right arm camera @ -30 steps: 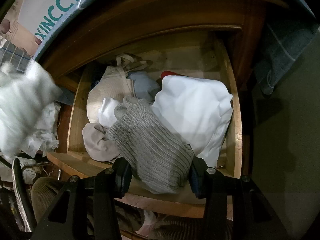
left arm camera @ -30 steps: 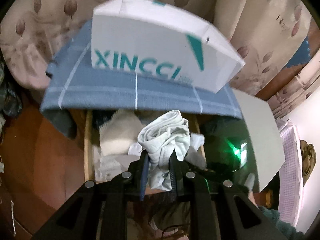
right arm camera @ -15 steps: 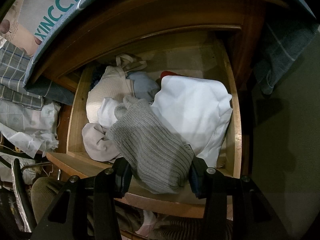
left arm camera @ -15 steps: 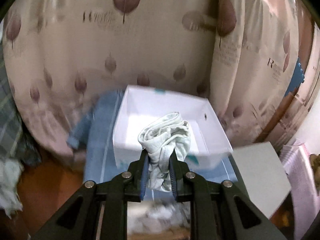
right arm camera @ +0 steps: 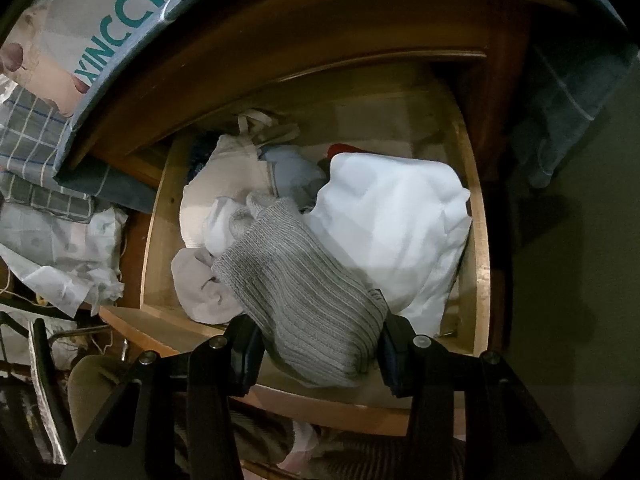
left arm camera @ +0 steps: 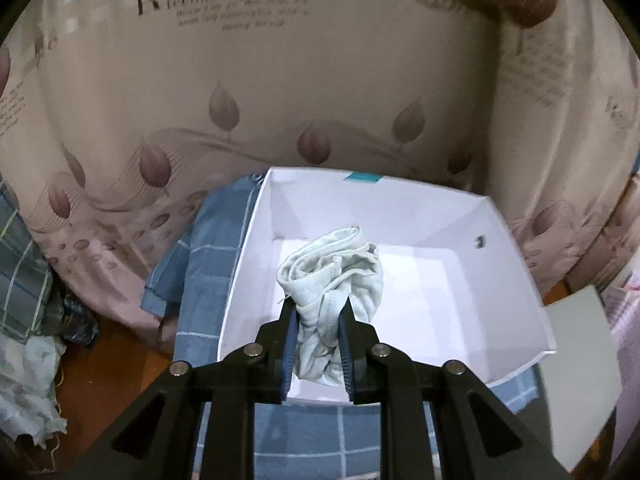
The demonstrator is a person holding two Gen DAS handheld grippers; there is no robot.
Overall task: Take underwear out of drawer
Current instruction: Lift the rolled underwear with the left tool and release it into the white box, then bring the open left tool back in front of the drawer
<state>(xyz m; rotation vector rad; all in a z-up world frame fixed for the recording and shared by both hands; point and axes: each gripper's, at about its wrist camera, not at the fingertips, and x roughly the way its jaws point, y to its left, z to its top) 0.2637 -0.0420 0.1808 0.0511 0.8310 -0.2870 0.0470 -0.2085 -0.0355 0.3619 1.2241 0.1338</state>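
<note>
My left gripper [left arm camera: 318, 316] is shut on a crumpled pale grey-white piece of underwear [left arm camera: 332, 276] and holds it above the open white box [left arm camera: 512, 280], inside its rim. In the right wrist view the wooden drawer [right arm camera: 478, 248] is open and full of clothes: a white folded garment [right arm camera: 392, 216], a beige one [right arm camera: 232, 168], a pale pink one [right arm camera: 200, 284]. My right gripper [right arm camera: 320, 344] is shut on a grey ribbed knit garment [right arm camera: 304, 296] at the drawer's front edge.
The white box stands on a blue checked cloth [left arm camera: 208, 280] on top of the cabinet. A leaf-patterned curtain [left arm camera: 280, 80] hangs behind it. A white board [left arm camera: 580, 368] leans at the right. Crumpled cloths [right arm camera: 60, 248] lie left of the drawer.
My left gripper has lifted the underwear from the drawer up over the white box, and the box now fills the view below it. The right gripper has not moved.
</note>
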